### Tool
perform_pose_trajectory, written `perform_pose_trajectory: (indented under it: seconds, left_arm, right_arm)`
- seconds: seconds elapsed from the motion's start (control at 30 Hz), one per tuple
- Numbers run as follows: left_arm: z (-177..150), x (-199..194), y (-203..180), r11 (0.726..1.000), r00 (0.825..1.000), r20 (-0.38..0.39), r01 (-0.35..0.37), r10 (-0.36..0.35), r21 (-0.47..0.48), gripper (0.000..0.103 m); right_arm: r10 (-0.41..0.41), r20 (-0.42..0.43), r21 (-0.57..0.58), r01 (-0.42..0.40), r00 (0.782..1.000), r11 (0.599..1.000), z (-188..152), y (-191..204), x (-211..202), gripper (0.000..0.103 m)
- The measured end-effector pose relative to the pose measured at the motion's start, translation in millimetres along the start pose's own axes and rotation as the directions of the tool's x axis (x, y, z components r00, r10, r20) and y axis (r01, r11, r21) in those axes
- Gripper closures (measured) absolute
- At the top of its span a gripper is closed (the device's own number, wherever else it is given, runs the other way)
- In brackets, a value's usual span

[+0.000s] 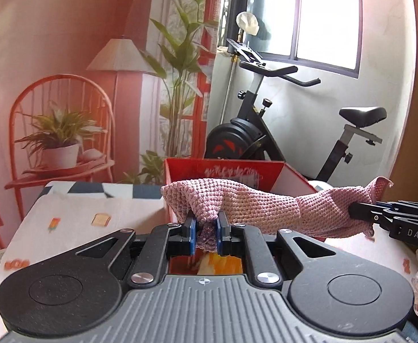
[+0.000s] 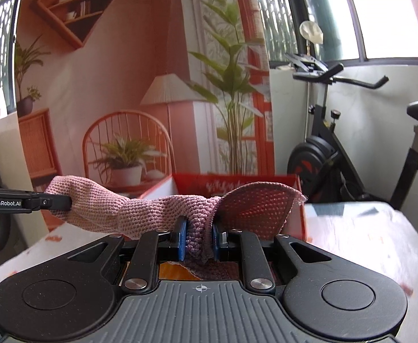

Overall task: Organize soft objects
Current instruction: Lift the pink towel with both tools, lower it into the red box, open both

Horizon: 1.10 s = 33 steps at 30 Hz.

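A pink knitted cloth (image 1: 266,203) hangs stretched between both grippers, above the near edge of a red box (image 1: 223,171). My left gripper (image 1: 207,225) is shut on one bunched end of the cloth. The right gripper (image 1: 354,211) enters from the right in the left wrist view and pinches the other end. In the right wrist view my right gripper (image 2: 199,235) is shut on the cloth (image 2: 140,211), with a corner flap standing up beside it. The left gripper (image 2: 66,200) comes in from the left there. The red box (image 2: 237,183) lies just behind.
The table (image 1: 66,223) has a pale patterned cover. An exercise bike (image 1: 266,131) stands behind the box by the window. A printed backdrop with a chair, lamp and plants (image 1: 66,114) hangs at the back left. Something orange (image 1: 220,265) shows below the left fingers.
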<state>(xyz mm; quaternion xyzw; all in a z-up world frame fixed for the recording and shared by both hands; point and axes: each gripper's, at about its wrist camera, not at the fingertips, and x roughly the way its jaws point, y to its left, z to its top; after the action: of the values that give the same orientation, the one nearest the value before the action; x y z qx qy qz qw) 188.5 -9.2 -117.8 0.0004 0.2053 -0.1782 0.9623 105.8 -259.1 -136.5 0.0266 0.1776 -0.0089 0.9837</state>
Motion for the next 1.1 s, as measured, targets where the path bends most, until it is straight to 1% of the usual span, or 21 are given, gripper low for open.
perform_pose_trajectory:
  seconds: [0.07, 0.17, 0.23, 0.3, 0.4, 0.5, 0.63, 0.8, 0.9, 1.0, 1.1]
  left_arm:
    - [13, 15, -2, 1.0, 1.0, -0.01, 0.001, -0.001, 0.009, 0.089]
    - [28, 39, -11, 0.999, 1.0, -0.029, -0.003, 0.004, 0.047, 0.089]
    - [35, 60, -16, 0.998, 0.998, -0.07, -0.002, 0.007, 0.065, 0.089]
    - [38, 82, -15, 0.999, 0.991, -0.131, 0.01, -0.003, 0.051, 0.089]
    - [39, 112, -11, 0.999, 0.978, -0.207, 0.026, -0.019, 0.027, 0.089]
    - [38, 138, -12, 0.998, 0.963, -0.268, 0.037, -0.022, 0.05, 0.089]
    - [34, 171, -10, 0.998, 0.932, -0.361, 0.053, -0.033, 0.046, 0.089]
    - [28, 198, -12, 0.995, 0.903, -0.429, 0.064, -0.026, 0.073, 0.089]
    - [25, 213, -10, 0.997, 0.886, -0.463, 0.058, -0.025, 0.058, 0.089]
    - [23, 223, -7, 0.998, 0.877, -0.478, 0.056, -0.034, 0.032, 0.089]
    - [23, 224, -4, 0.998, 0.878, -0.477, 0.059, -0.049, 0.006, 0.089]
  right_arm:
    - [-0.003, 0.006, -0.011, 0.003, 1.0, 1.0, 14, -8, 11, 0.087]
    - [-0.036, 0.003, -0.058, 0.036, 0.999, 0.998, 29, -22, 33, 0.087]
    - [-0.054, -0.015, -0.078, 0.052, 0.998, 0.996, 35, -31, 49, 0.087]
    - [-0.065, -0.039, -0.068, 0.062, 0.997, 0.996, 37, -44, 64, 0.087]
    - [-0.068, -0.08, -0.064, 0.063, 0.994, 0.996, 34, -59, 84, 0.087]
    - [-0.07, -0.125, -0.088, 0.059, 0.99, 0.994, 28, -64, 103, 0.087]
    - [-0.055, -0.213, -0.067, 0.042, 0.976, 0.997, 21, -69, 131, 0.087]
    - [-0.044, -0.295, -0.06, 0.027, 0.955, 0.998, 19, -72, 165, 0.087]
    - [-0.049, -0.33, -0.074, 0.026, 0.943, 0.997, 17, -68, 182, 0.087]
    - [-0.044, -0.358, -0.072, 0.019, 0.933, 0.997, 16, -64, 194, 0.087]
    - [-0.011, -0.37, -0.003, 0.011, 0.929, 1.0, 13, -66, 199, 0.086]
